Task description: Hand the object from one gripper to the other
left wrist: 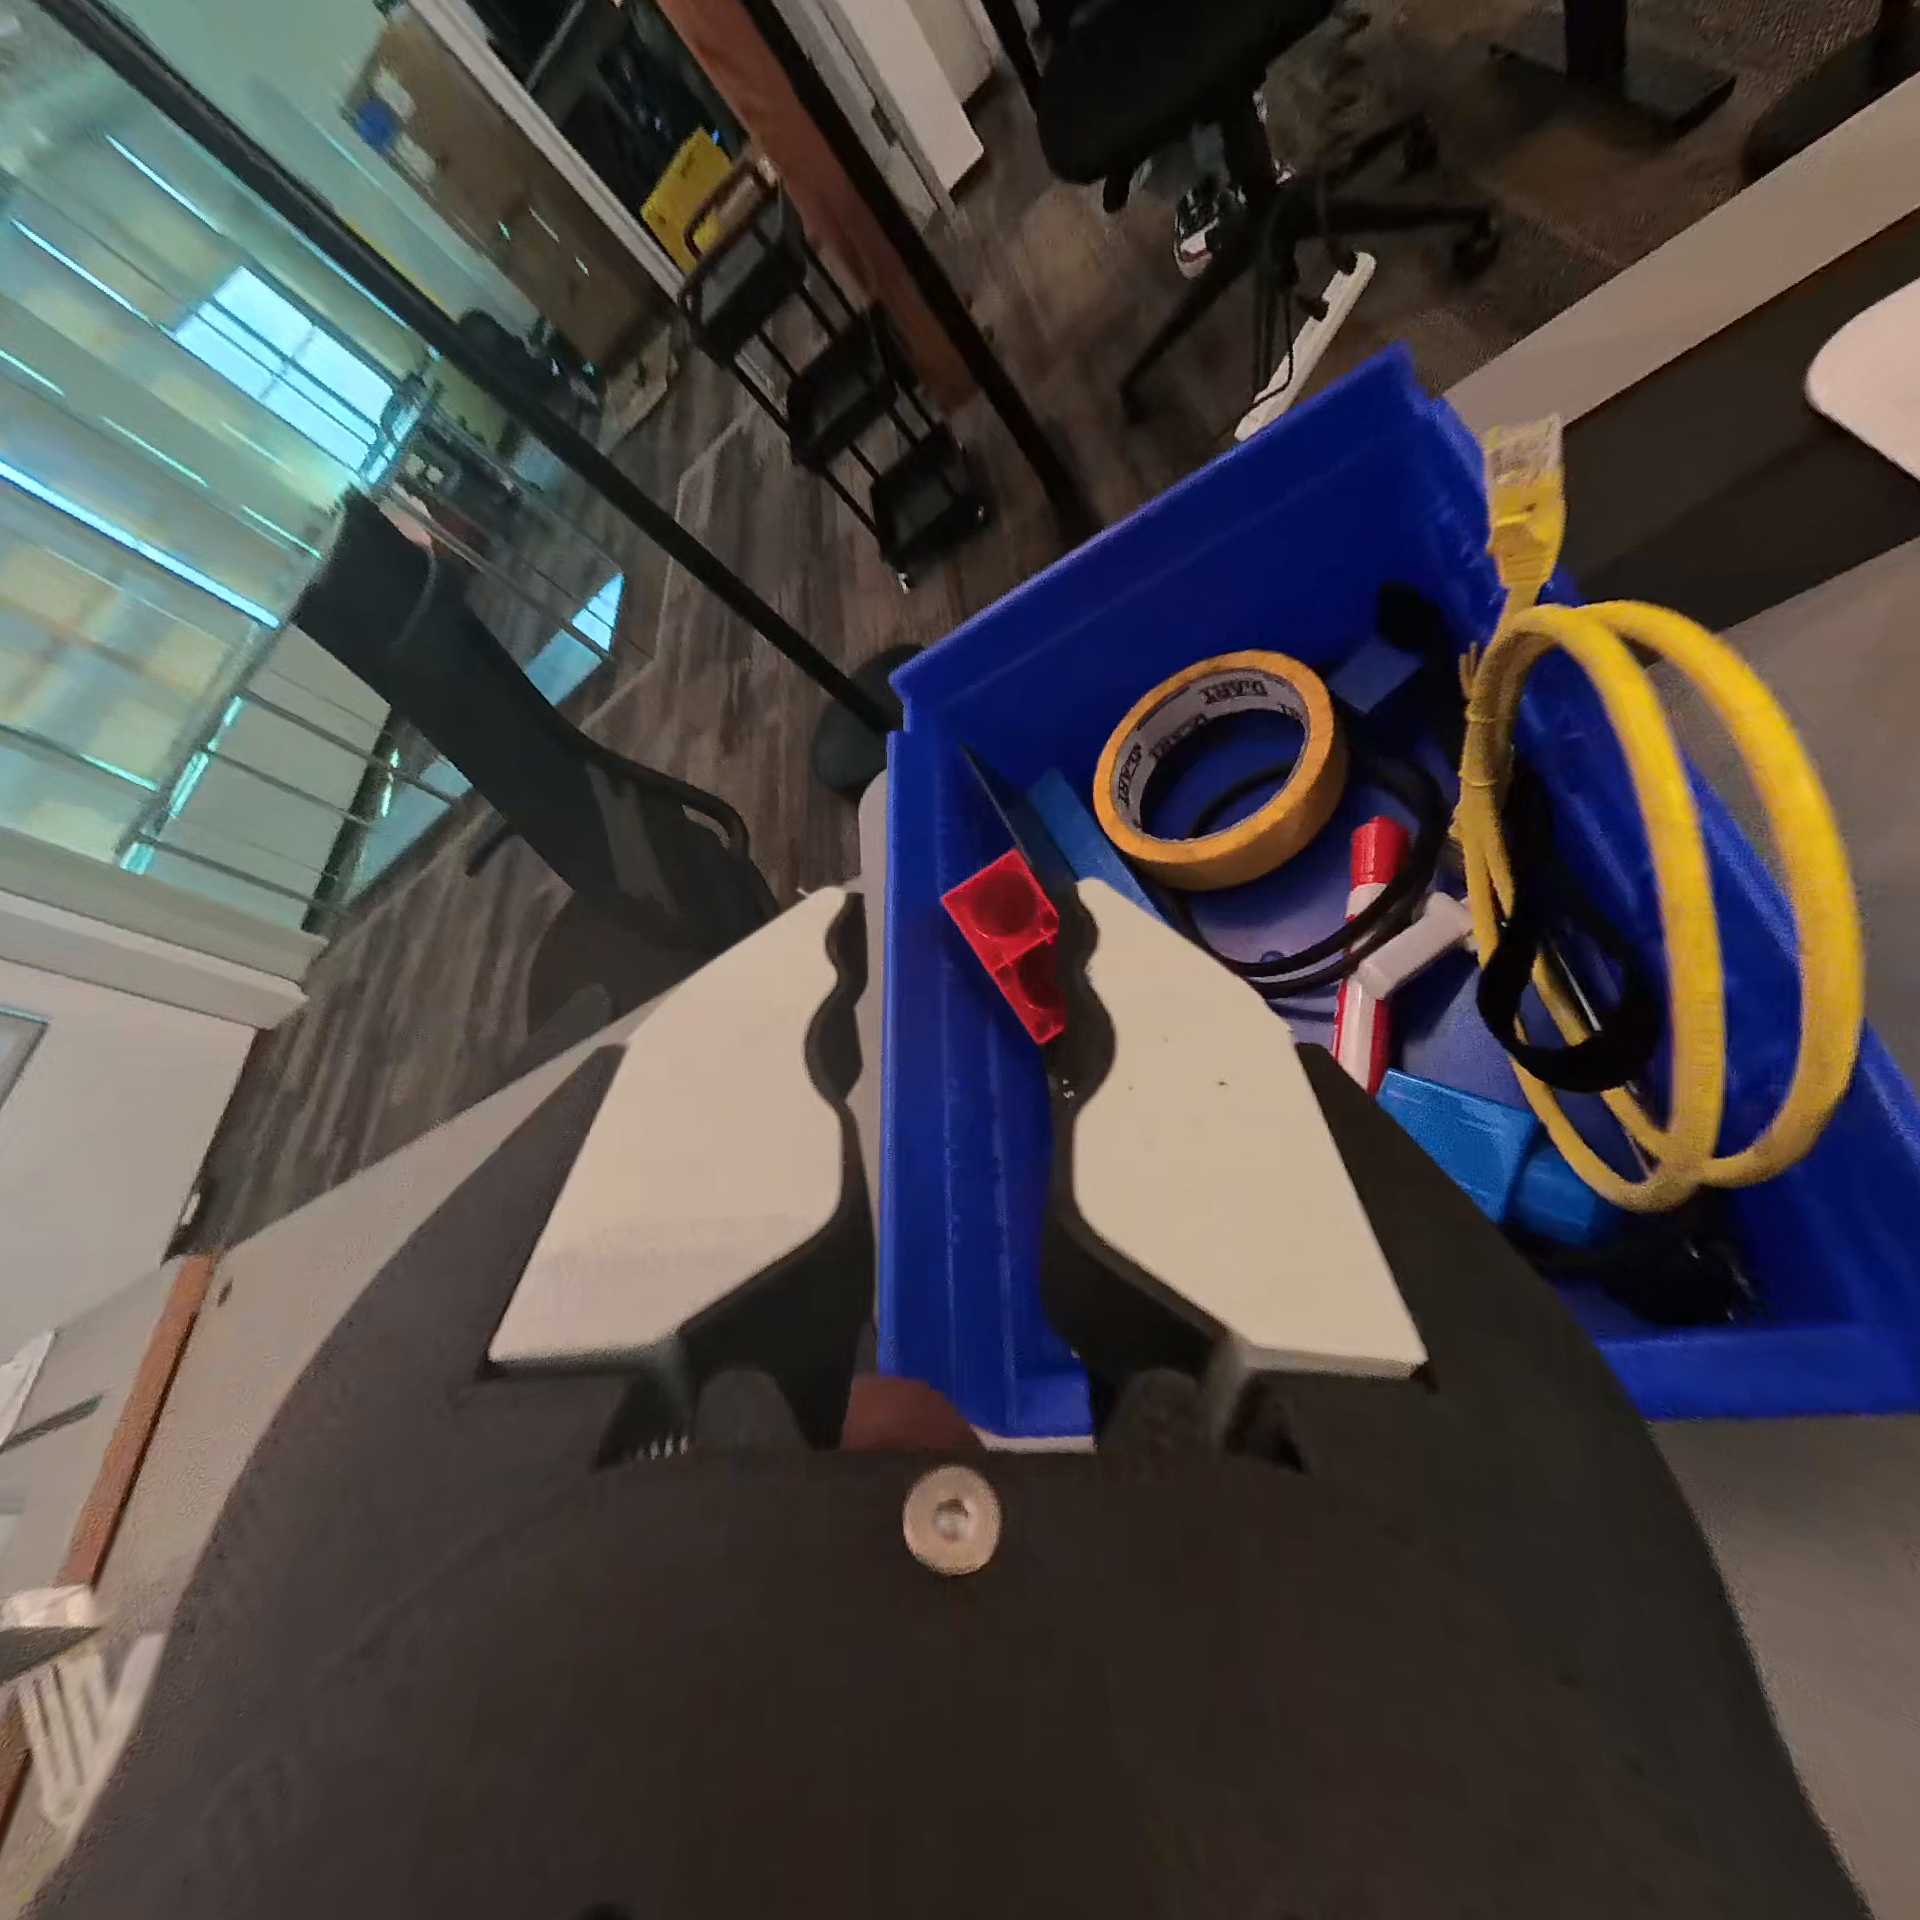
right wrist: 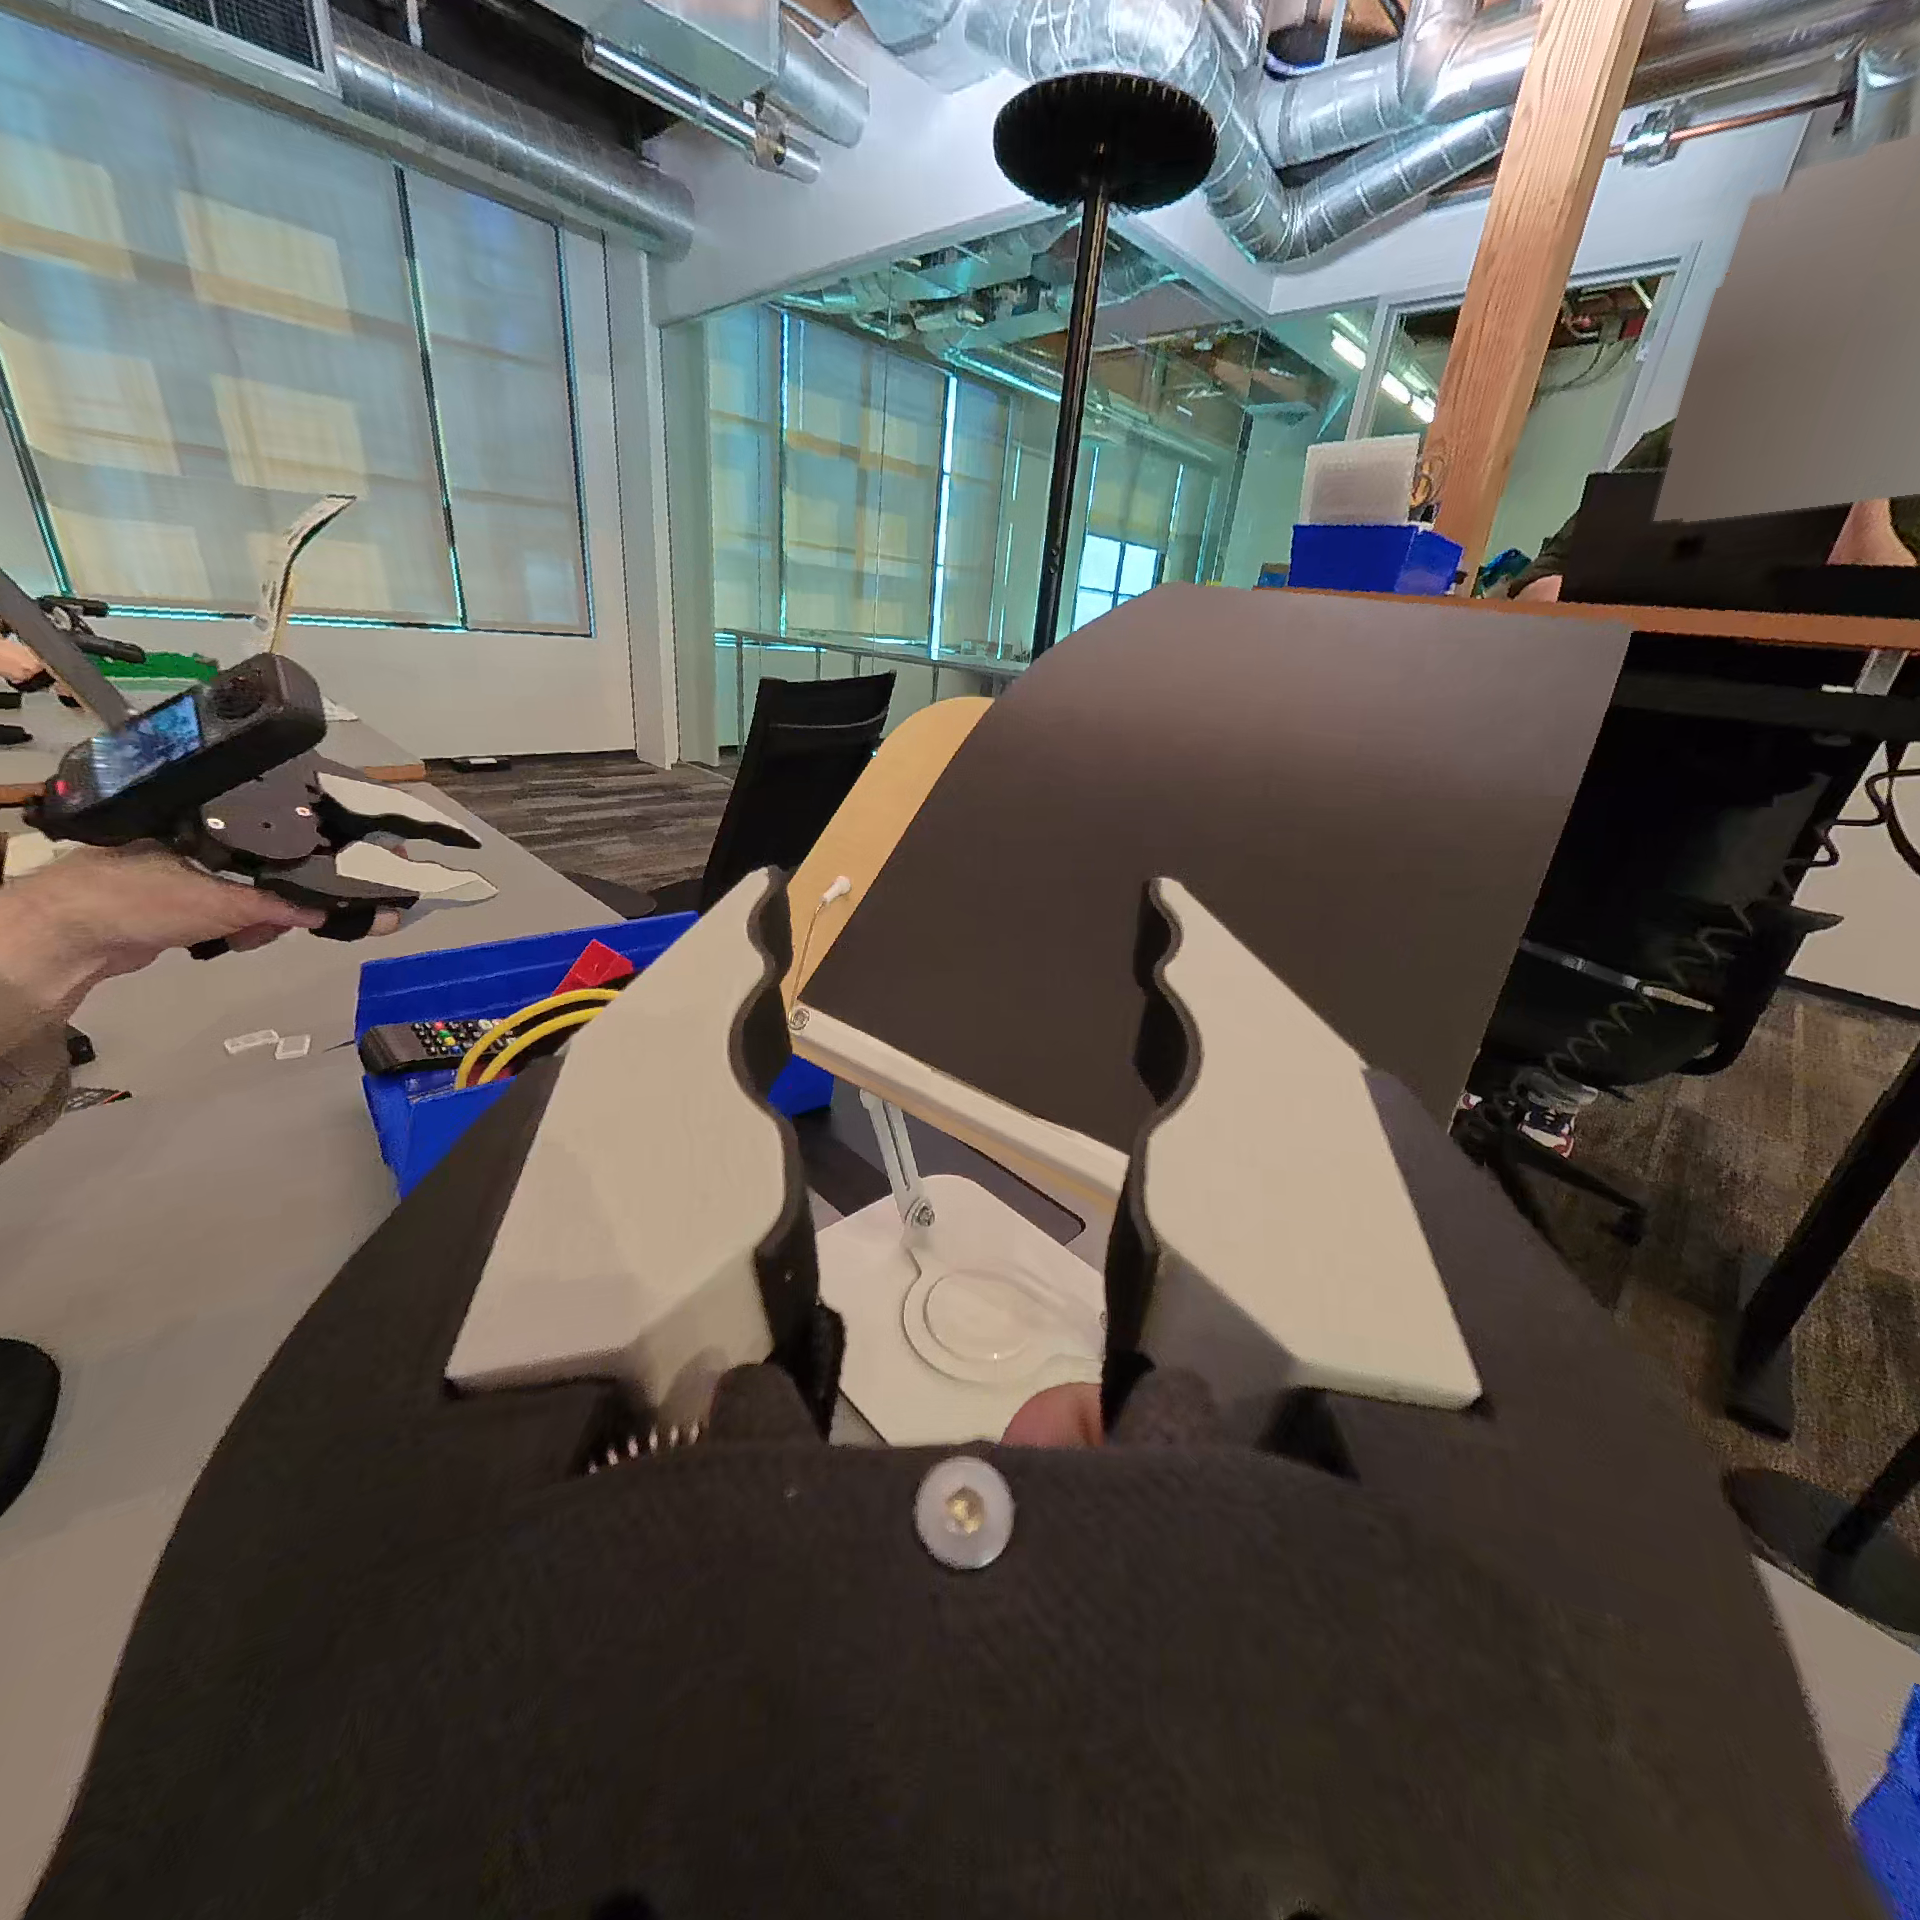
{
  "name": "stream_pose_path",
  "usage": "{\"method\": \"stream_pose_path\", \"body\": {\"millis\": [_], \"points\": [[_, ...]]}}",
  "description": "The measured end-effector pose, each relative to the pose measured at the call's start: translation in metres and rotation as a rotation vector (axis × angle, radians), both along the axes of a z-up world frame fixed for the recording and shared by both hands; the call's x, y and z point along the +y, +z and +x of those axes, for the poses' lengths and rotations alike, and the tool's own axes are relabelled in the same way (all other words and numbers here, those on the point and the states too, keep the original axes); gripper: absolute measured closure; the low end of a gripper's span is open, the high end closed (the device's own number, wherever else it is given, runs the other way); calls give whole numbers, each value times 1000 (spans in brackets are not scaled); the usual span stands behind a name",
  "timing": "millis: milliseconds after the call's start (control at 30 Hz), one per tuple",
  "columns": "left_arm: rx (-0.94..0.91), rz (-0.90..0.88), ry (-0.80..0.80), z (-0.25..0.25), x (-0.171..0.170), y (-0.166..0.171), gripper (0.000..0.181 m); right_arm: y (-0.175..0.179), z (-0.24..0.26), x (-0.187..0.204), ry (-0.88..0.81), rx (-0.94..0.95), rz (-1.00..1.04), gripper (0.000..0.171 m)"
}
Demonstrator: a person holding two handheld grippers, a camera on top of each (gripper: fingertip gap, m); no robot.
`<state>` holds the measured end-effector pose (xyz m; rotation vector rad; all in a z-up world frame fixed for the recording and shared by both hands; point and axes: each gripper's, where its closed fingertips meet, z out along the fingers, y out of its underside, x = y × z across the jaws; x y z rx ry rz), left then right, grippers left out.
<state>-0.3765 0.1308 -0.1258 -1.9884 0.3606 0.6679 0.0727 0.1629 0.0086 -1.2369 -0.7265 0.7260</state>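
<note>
Inside the blue plastic bin (left wrist: 1226, 582), at its near-left wall, one translucent red plastic block (left wrist: 1006, 951) lies between the parted, empty left gripper (left wrist: 961, 935) tips, beside one yellow tape roll (left wrist: 1218, 769) and one coiled yellow cable (left wrist: 1662, 894), while the right gripper (right wrist: 961, 904) gapes wide, holding nothing.

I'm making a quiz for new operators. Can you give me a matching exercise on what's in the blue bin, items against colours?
Things:
1. Roll of tape
2. Coiled network cable
3. Small translucent plastic block
4. Plastic storage bin

Colours:
A. Red
B. Blue
C. Bright yellow with a clear plug at its end
D. Mustard yellow with a white inner core

Pairs: 1-D, 2-C, 3-A, 4-B
</note>
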Motion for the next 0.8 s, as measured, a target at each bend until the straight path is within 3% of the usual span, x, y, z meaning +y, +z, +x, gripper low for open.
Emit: {"method": "stream_pose_path", "body": {"millis": [167,267,400,533,800], "points": [[61,-63,16,-18,14,-30,166,-12,-3,9,-6,-26,-20,107],[152,-122,-51,-24,32,-35,161,-18,-3,14,-4,-23,-38,107],[400,-309,-199,-32,53,-45,154,-25,-3,20,-3,-25,-58,108],[612,-382,-371,-33,72,-52,152,-31,-5,24,-6,-36,-68,108],[642,-590,-492,-49,74,-86,149,-37,-2,29,-20,-50,-73,109]]}}
